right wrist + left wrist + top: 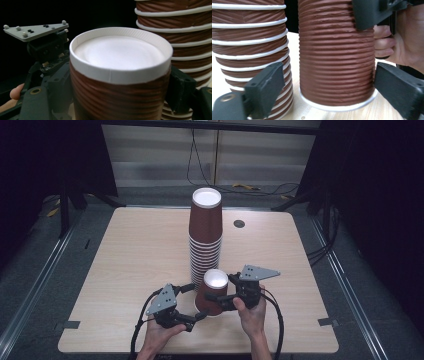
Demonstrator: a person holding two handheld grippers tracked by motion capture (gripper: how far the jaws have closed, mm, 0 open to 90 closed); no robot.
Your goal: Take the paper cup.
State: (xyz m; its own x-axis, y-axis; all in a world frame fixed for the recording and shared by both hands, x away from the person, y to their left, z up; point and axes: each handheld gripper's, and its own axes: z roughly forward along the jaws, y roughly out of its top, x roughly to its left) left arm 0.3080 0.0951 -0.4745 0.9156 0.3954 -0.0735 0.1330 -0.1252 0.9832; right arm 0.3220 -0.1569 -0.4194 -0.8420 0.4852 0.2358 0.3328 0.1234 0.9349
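Cup (213, 292) of brown ribbed paper stands upside down, its white base up, near the front edge of the table (125, 255), just in front of the tall stack of like cups (205, 237) that rises at the table's middle. The right gripper (220, 290) grasps the single cup high on its wall: in the right gripper view its black jaws sit against both sides just under the white rim. The left gripper (196, 301) is released, its jaws spread to either side of the cup's lower part; in the left gripper view one jaw stands clear before the stack (249, 50) and the other lies just beside the cup (335, 57), with its rim on the wood.
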